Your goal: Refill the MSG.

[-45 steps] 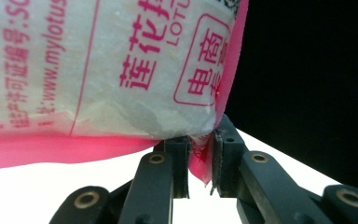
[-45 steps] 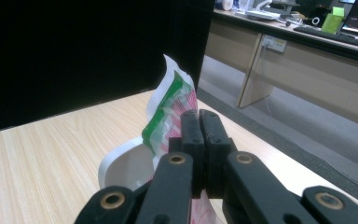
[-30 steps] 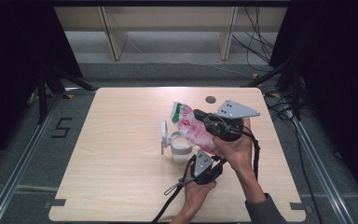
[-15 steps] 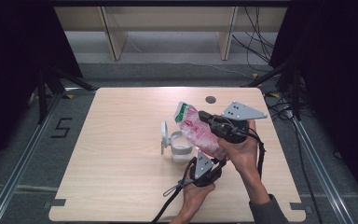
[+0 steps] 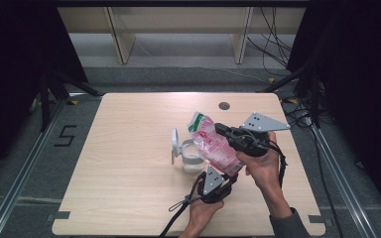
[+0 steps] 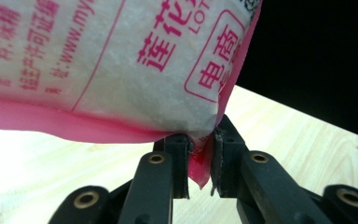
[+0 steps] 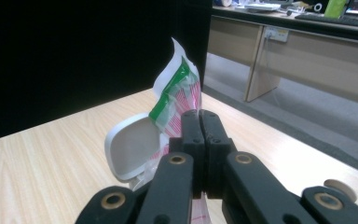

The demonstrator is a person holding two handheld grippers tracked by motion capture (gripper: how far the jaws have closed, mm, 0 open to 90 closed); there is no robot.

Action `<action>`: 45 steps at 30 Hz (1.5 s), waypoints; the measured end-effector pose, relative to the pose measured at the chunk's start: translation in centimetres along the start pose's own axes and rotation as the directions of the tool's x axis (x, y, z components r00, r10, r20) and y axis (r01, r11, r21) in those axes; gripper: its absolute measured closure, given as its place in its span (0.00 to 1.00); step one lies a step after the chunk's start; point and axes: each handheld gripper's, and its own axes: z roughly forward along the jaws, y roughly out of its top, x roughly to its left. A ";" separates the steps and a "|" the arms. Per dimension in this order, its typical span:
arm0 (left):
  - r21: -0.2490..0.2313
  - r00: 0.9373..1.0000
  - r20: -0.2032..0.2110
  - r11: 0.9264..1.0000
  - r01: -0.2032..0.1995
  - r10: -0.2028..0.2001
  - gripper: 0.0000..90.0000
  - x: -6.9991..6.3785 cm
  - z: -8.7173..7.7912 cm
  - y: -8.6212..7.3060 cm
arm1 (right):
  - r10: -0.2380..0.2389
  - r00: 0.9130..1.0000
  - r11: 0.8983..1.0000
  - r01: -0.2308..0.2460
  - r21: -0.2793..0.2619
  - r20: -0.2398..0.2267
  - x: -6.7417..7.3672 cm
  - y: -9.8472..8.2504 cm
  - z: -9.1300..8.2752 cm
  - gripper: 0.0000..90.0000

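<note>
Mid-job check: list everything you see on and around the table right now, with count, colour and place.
Bag: one, pink and white with a green band near its top, held tilted above the table middle, over the container.
Container: one, clear with white contents, on the table under the bag.
Lid: one, white, standing open at the container's left side.
Table: one, light wood, with a dark round hole near its far edge.
Shelving: light wood, beyond the table.
Cables: several, dark, on the floor far right.
Left tool: black jaws pinching the bag's pink bottom corner.
Right tool: black jaws shut on the bag near its top.
</note>
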 end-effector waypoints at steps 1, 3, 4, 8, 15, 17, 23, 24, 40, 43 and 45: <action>-0.010 1.000 0.006 1.000 0.013 -0.013 0.87 -0.1 0.1 -0.1 | 0.006 1.000 1.000 -0.006 0.007 0.007 0.0 -0.2 -0.1 1.00; -0.002 1.000 -0.003 1.000 0.014 -0.014 0.87 -0.2 0.0 -0.2 | 0.022 1.000 1.000 -0.022 0.009 0.009 -0.1 -0.4 -0.1 1.00; 0.006 1.000 -0.003 1.000 0.005 -0.005 0.87 -0.1 0.0 -0.3 | 0.025 1.000 1.000 -0.025 0.004 -0.008 -0.2 -0.5 -0.1 1.00; -0.001 1.000 -0.002 1.000 0.015 -0.015 0.87 0.0 0.0 -0.3 | 0.021 1.000 1.000 -0.021 0.000 -0.003 -0.2 -0.5 -0.3 1.00; 0.005 1.000 -0.012 1.000 0.002 -0.002 0.87 0.2 0.0 -0.5 | -0.018 1.000 1.000 0.018 -0.011 0.021 0.0 -0.5 -0.4 1.00; -0.005 1.000 -0.011 1.000 0.023 -0.023 0.87 0.1 0.0 -0.6 | -0.012 1.000 1.000 0.012 -0.010 0.010 0.0 -0.6 -0.5 1.00; 0.018 1.000 -0.007 1.000 0.017 -0.017 0.86 0.0 0.1 -0.6 | 0.029 1.000 1.000 -0.029 0.001 0.007 -0.3 -1.0 -1.0 1.00; 0.008 1.000 0.000 1.000 0.023 -0.023 0.86 0.0 0.2 -0.7 | 0.030 1.000 1.000 -0.030 0.000 0.007 -0.4 -1.1 -1.1 1.00; 0.057 1.000 0.009 0.998 0.024 -0.025 0.84 0.5 -0.2 -0.4 | 0.069 0.997 0.997 -0.069 -0.029 0.019 -1.1 -1.6 -2.8 1.00; 0.044 0.999 0.022 0.998 0.037 -0.038 0.83 0.5 -0.2 -0.4 | 0.071 0.997 0.997 -0.070 -0.036 0.031 -1.3 -1.6 -3.2 1.00; 0.045 0.998 0.034 0.998 0.047 -0.048 0.82 0.6 -0.2 -0.3 | 0.065 0.998 0.997 -0.063 -0.042 0.027 -1.5 -1.7 -3.3 1.00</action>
